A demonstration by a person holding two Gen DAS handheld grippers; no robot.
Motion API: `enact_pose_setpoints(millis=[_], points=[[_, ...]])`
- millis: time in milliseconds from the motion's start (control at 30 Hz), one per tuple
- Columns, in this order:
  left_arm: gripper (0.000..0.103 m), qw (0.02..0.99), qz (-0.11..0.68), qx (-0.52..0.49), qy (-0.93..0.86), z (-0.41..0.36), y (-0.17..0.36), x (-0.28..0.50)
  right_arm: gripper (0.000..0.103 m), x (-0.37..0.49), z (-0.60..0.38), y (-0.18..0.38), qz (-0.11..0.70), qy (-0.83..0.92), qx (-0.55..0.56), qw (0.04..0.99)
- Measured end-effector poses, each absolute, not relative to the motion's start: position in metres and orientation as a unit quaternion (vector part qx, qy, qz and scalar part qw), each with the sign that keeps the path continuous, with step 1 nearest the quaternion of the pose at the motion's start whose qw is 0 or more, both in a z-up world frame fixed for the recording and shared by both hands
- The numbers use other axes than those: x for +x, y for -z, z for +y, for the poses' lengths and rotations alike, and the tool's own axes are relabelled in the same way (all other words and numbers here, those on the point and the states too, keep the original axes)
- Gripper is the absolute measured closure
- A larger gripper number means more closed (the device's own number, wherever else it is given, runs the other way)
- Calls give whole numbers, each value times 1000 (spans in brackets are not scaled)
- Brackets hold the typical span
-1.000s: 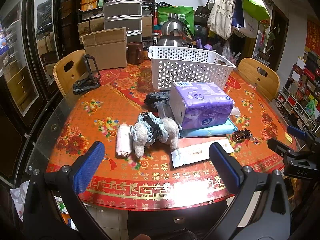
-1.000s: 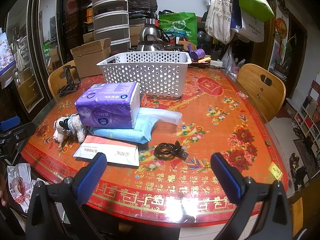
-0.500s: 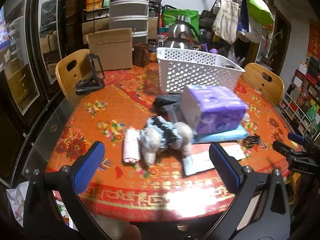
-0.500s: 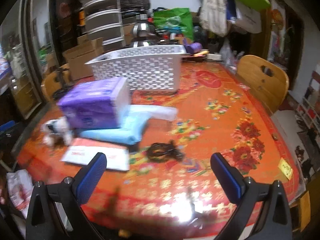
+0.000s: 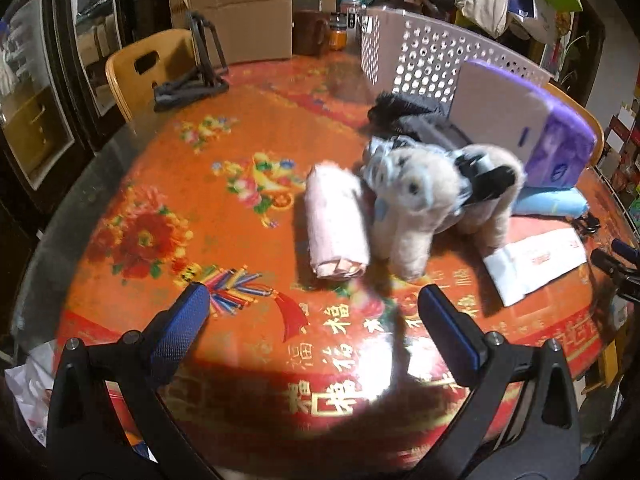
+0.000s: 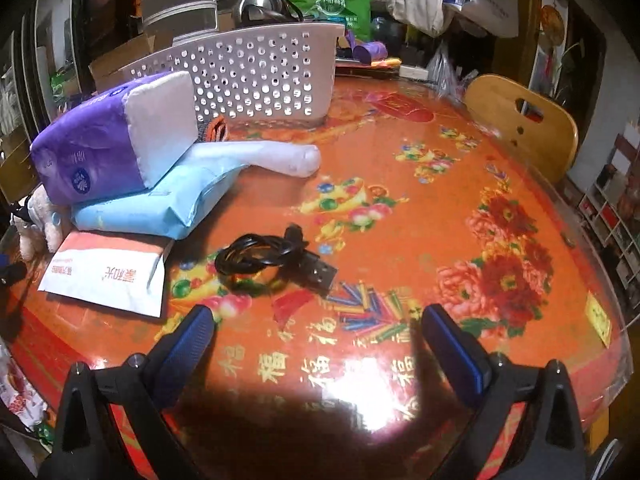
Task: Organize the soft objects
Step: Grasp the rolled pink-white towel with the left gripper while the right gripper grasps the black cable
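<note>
Bare tabletop [image 5: 192, 184] left of pink roll [image 5: 336, 220] (plush dog [image 5: 424, 196] crowds right); cable [image 6: 272, 258] amid open cloth.

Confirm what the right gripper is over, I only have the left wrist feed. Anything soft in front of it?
Observer: Nearest to the right gripper is a coiled black cable, not soft. The gripper is open and holds nothing.
Operator: What's under the purple pack? It's half hidden for me.
Observer: The purple pack rests on a light blue soft pack, with a white sleeve-like piece sticking out toward the table centre.
Operator: Is the basket side toward the right gripper blocked?
Observer: No. The right part of the white basket front wall faces bare tablecloth; only its left part sits behind the packs.
</note>
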State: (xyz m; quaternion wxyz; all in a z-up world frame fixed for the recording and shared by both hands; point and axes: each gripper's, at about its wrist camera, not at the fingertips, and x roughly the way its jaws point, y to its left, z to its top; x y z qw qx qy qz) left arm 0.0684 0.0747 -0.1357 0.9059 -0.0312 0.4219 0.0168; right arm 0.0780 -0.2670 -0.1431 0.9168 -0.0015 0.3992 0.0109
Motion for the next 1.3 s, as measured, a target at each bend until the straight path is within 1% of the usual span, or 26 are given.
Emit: enact_pose_setpoints(millis=[100, 300, 433, 500, 600, 667, 733, 767, 800, 833, 867, 900, 933, 967, 1000, 1033, 1067, 1300], points=[[0, 911, 411, -23, -22, 77, 144, 72, 0, 78, -268, 145, 389, -10, 0, 921], [0, 912, 408, -28, -26, 91, 147, 83, 0, 84, -263, 142, 394, -11, -3, 919], [2, 913, 406, -5, -23, 86, 145, 90, 1, 87, -258, 140, 400, -17, -6, 916], [6, 912, 409, 0, -18, 84, 143, 95, 7, 89, -255, 139, 399, -20, -8, 917], [14, 913, 407, 5, -14, 79, 141, 97, 13, 94, -252, 137, 399, -26, -11, 916], [23, 914, 405, 4, -8, 78, 139, 95, 16, 97, -252, 136, 401, -28, -12, 916], [28, 915, 403, 2, -9, 78, 139, 95, 21, 99, -251, 135, 401, -31, -13, 915], [34, 916, 400, 2, -12, 78, 138, 95, 23, 99, -250, 135, 401, -32, -14, 915], [36, 918, 397, 3, -10, 77, 138, 94, 27, 100, -250, 135, 399, -34, -14, 916], [40, 919, 395, 3, -7, 77, 138, 93, 28, 100, -250, 134, 397, -35, -15, 917], [47, 919, 393, 1, -1, 76, 138, 91, 33, 101, -250, 134, 396, -37, -16, 918], [51, 920, 391, 2, 3, 75, 138, 90, 38, 101, -249, 134, 393, -39, -16, 918], [58, 921, 389, 5, 5, 74, 137, 88, 40, 101, -249, 134, 392, -41, -18, 919], [65, 922, 388, 10, 7, 73, 137, 87, 49, 101, -248, 134, 391, -43, -19, 919], [68, 922, 386, 14, 9, 71, 136, 85, 68, 100, -247, 133, 388, -49, -21, 920], [72, 922, 385, 16, 12, 70, 136, 84, 79, 100, -247, 132, 387, -53, -22, 920], [73, 923, 384, 17, 15, 69, 136, 82, 91, 100, -246, 132, 388, -54, -21, 920], [78, 927, 375, 5, 9, 77, 130, 73, 93, 98, -245, 132, 386, -69, -17, 920]])
